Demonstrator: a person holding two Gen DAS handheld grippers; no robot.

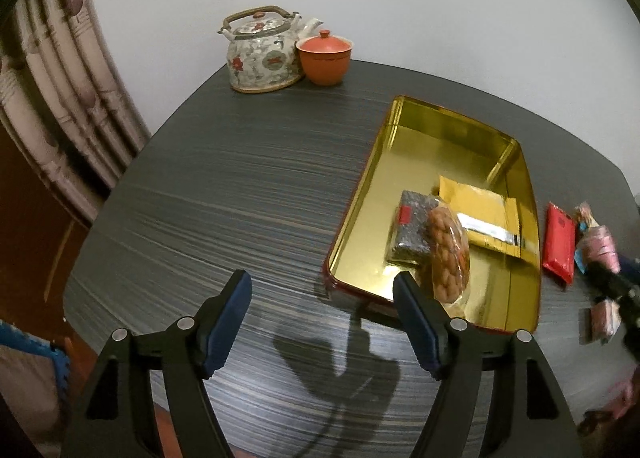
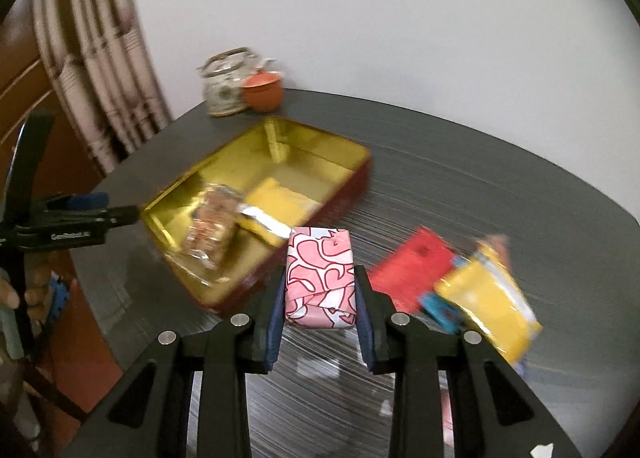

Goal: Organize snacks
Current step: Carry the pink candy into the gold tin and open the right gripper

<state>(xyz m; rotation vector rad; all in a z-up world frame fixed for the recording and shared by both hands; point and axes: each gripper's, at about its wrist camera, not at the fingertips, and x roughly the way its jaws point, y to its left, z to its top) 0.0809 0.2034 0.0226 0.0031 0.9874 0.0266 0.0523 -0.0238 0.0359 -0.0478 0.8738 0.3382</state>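
Note:
A gold-lined tin (image 1: 360, 193) with a dark red outside lies on the dark table. Inside it are a dark speckled packet (image 1: 410, 230), a clear bag of brown snacks (image 1: 448, 254) and a gold packet (image 1: 476, 209). My left gripper (image 1: 322, 280) hangs open over the table at the tin's near left corner, with nothing between its fingers. My right gripper (image 2: 320, 274) is shut on a pink-and-white wrapped snack (image 2: 320, 278), held above the table to the right of the tin (image 2: 320, 165). That gripper and its pink snack (image 1: 598, 250) show at the right edge of the left wrist view.
A red packet (image 1: 560, 242) and another pink snack (image 1: 600, 322) lie on the table right of the tin, with a yellow packet (image 2: 488, 298) and a blue one (image 2: 438, 308). A flowered teapot (image 1: 264, 53) and an orange lidded cup (image 1: 325, 57) stand at the far edge. A curtain (image 1: 60, 97) hangs left.

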